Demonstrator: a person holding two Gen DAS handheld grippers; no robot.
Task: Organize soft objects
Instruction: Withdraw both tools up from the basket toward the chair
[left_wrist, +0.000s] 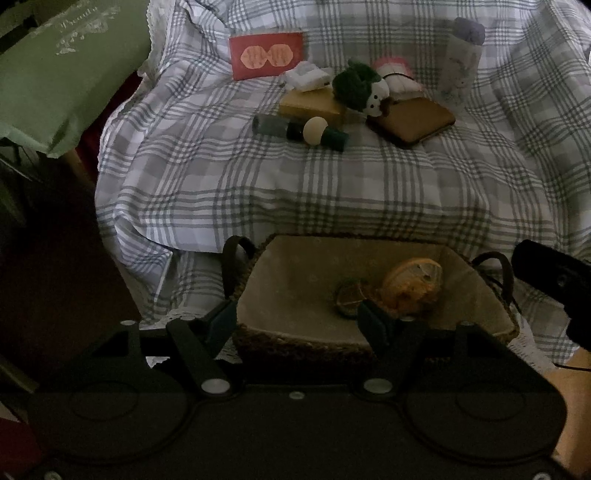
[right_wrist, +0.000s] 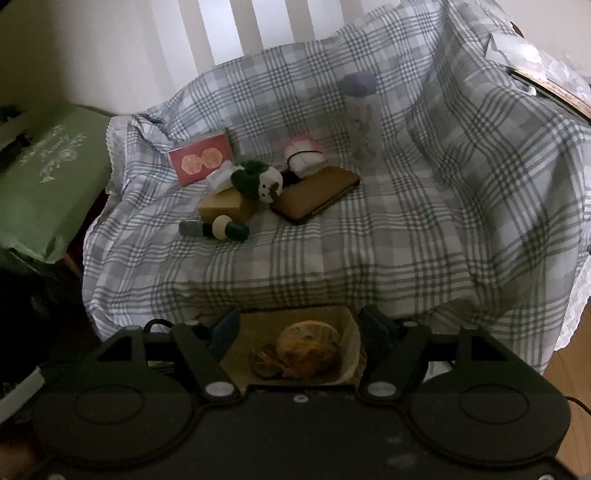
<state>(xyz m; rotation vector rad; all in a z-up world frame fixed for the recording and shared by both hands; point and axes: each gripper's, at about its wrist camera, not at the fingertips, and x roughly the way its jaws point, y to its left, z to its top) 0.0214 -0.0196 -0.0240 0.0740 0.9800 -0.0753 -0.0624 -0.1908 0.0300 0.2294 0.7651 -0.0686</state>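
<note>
— Progress so far?
— Partly done. Already in the lined basket (left_wrist: 295, 295): an orange plush (left_wrist: 412, 284), touching a small round greenish piece (left_wrist: 349, 295), possibly plush too, too dim to tell

— Left on the plaid cover (left_wrist: 295, 184)?
— At least a green-and-white plush (left_wrist: 360, 86) and a pink-and-white one (left_wrist: 393, 72), piled among a tan box (left_wrist: 310, 105), a brown case (left_wrist: 415, 123), a red card (left_wrist: 266, 54). Hard items likely to stay put

— Grippers?
— Left gripper (left_wrist: 297, 321) spread wide, nothing between the fingers, low at the basket's near rim. Right gripper (right_wrist: 299, 332) likewise spread and empty, above the basket

— Next?
— Probably a reach across for the green-and-white plush
</note>
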